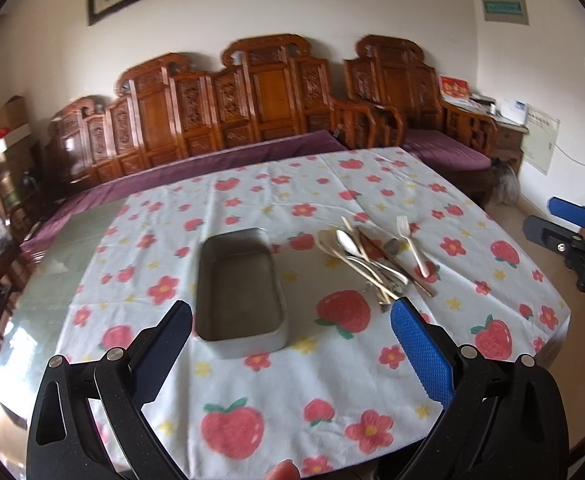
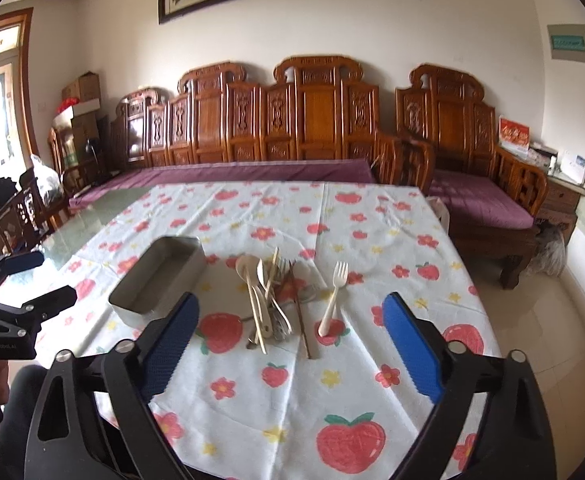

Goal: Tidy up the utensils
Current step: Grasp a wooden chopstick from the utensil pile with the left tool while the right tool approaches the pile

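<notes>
The left claw (image 1: 291,320) hangs above the near edge of the table with its jaws spread wide and nothing between them. Just ahead of it, a little toward its left finger, sits the metal tin (image 1: 239,288) on the strawberry tablecloth (image 1: 252,392) — a long open box, and as far as its inside shows, it holds nothing yet.

Ahead of that claw's right finger lies the pile of utensils (image 1: 366,258): pale spoons, a metal spoon, chopsticks and what seem to be forks, crossed over one another so that the count is hard to tell. The same pile sits straight ahead of the right claw (image 2: 290,316), between the lines of its two fingers, with the handles pointing back toward it. The tin lies ahead of that claw's left finger, its near corner hidden behind the fingertip.

Further right, apart from the pile, a single white fork (image 2: 333,298) lies alone on the cloth, tines pointing away, ahead of the right claw and toward its right finger. This claw is also released, jaws wide, gripping nothing.

Judged from how things lie, the sorting has hardly begun — every utensil seems to be on the cloth and the tin waits bare. All the picking and placing appears to be left, and the lone fork looks the easiest first grab.
</notes>
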Demonstrator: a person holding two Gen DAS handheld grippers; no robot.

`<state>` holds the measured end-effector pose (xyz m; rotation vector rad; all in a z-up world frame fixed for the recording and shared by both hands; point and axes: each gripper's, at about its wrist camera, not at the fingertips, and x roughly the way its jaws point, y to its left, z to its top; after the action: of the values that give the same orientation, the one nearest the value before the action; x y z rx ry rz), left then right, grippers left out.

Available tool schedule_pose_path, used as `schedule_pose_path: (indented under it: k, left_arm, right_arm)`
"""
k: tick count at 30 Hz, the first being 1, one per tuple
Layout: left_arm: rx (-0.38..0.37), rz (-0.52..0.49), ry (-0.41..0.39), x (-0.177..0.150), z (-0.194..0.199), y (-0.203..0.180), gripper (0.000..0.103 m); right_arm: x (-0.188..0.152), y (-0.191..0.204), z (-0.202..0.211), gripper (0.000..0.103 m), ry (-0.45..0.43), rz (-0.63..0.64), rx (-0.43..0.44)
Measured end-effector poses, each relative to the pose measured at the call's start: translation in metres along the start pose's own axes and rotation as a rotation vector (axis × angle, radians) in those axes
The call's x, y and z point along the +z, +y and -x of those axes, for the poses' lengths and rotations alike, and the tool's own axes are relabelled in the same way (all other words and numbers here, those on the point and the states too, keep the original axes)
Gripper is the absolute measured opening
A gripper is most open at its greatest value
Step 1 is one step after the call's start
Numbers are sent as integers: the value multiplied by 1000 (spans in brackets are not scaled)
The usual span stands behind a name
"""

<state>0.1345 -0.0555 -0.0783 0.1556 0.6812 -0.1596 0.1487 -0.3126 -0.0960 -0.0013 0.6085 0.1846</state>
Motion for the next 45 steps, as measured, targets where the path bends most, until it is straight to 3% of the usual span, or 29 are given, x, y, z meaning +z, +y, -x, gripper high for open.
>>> schedule_pose_path:
  k: [4,14,19,21,30,35,40,45]
  left_arm:
    - [-70,-42,39,10,-32,-18,96]
    - [-203,-66,119,23,-111,-50,94]
    - [-259,-47,184,27,-158,-61,63]
    - [-260,-32,223,27,-183,-64,56]
    - [-292,179,399,11,-262,-51,37]
    - [-347,245,426,5,-271,-51,29]
    - [-398,305,433,7,-272,-48,11]
    - [-417,327,429,7,-266,-45,4]
  right_arm:
    - [-6,-17,-33,78,73,2,-5]
    - [-30,-45,-97,65,194,-11,32]
    - [-39,-50,-118,65,240,-26,46]
    - [-41,-51,-126,65,253,-21,43]
    - [-48,-60,-137,65,281,-25,43]
    - [-51,-64,-142,65,291,-23,37]
    - [-52,-61,-147,65,301,-14,32]
    - [-50,-60,-159,65,312,-8,25]
